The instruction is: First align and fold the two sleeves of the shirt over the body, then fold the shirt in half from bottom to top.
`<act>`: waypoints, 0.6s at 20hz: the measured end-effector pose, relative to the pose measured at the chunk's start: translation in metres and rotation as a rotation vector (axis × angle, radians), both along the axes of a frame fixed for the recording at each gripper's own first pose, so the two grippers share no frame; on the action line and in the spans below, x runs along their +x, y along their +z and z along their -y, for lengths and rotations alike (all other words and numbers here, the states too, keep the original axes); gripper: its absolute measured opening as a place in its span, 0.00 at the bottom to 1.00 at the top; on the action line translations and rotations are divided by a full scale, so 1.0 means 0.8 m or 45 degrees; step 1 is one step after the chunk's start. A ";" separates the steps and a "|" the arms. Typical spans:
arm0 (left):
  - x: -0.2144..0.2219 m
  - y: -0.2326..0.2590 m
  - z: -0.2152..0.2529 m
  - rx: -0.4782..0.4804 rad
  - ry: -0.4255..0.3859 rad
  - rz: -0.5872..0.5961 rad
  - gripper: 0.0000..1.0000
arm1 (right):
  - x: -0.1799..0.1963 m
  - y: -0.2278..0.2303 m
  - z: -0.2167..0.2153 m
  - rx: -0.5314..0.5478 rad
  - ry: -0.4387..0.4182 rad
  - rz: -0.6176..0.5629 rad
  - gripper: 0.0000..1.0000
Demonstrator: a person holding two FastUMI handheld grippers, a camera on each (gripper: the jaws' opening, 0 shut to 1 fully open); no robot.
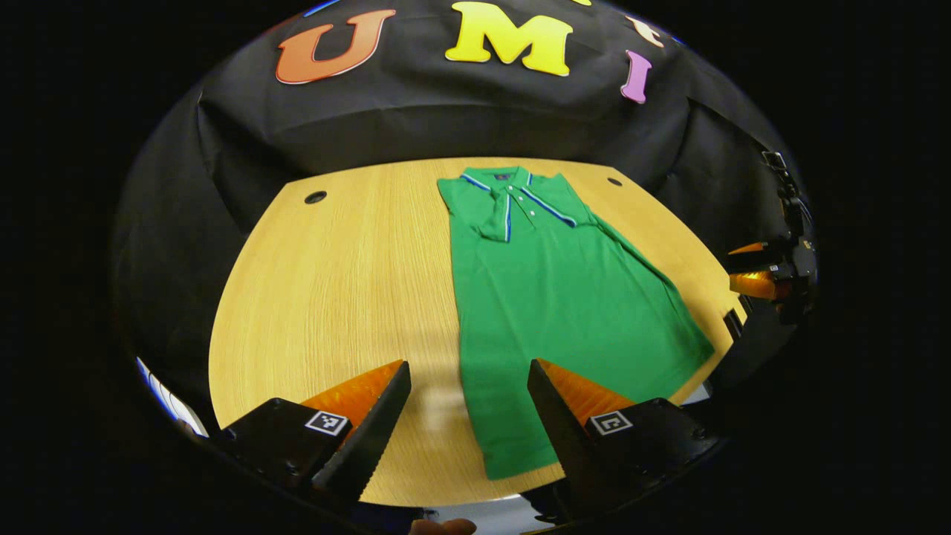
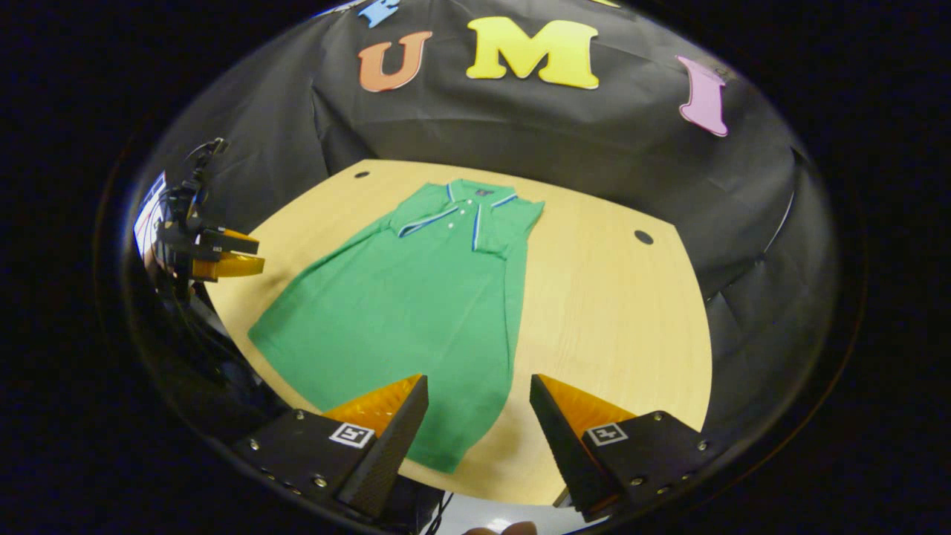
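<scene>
A green polo shirt lies flat on the wooden table, collar at the far end, both sleeves folded over the body. In the right gripper view the same shirt runs from the far middle to the near edge. My left gripper hovers open above the shirt's near left hem corner. My right gripper hovers open above the near right hem corner. The right gripper also shows far right in the left gripper view, and the left gripper shows far left in the right gripper view.
The table has round cable holes at its far corners. Bare wood lies left of the shirt in the left gripper view and right of it in the right gripper view. Black cloth walls the booth behind.
</scene>
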State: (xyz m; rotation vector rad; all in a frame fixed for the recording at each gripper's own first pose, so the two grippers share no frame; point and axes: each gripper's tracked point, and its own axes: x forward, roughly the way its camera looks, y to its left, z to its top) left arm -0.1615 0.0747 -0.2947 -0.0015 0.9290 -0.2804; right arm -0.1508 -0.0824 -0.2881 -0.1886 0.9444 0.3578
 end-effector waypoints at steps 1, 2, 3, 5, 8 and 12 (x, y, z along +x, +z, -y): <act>-0.018 -0.004 0.000 -0.001 0.005 -0.035 1.00 | -0.012 -0.008 0.003 -0.009 0.014 -0.027 0.88; -0.032 -0.006 0.003 -0.006 0.012 -0.063 1.00 | -0.021 -0.014 0.008 -0.022 0.016 -0.049 0.87; -0.046 -0.009 0.007 -0.016 0.016 -0.088 1.00 | -0.028 -0.021 0.014 -0.028 0.015 -0.067 0.87; -0.069 -0.020 0.015 -0.041 0.019 -0.140 1.00 | -0.042 -0.034 0.022 -0.040 0.007 -0.106 0.87; -0.092 -0.042 0.030 -0.070 0.006 -0.229 1.00 | -0.058 -0.057 0.033 -0.098 0.037 -0.152 0.87; -0.104 -0.065 0.041 -0.066 -0.019 -0.296 1.00 | -0.078 -0.086 0.032 -0.115 0.061 -0.226 0.87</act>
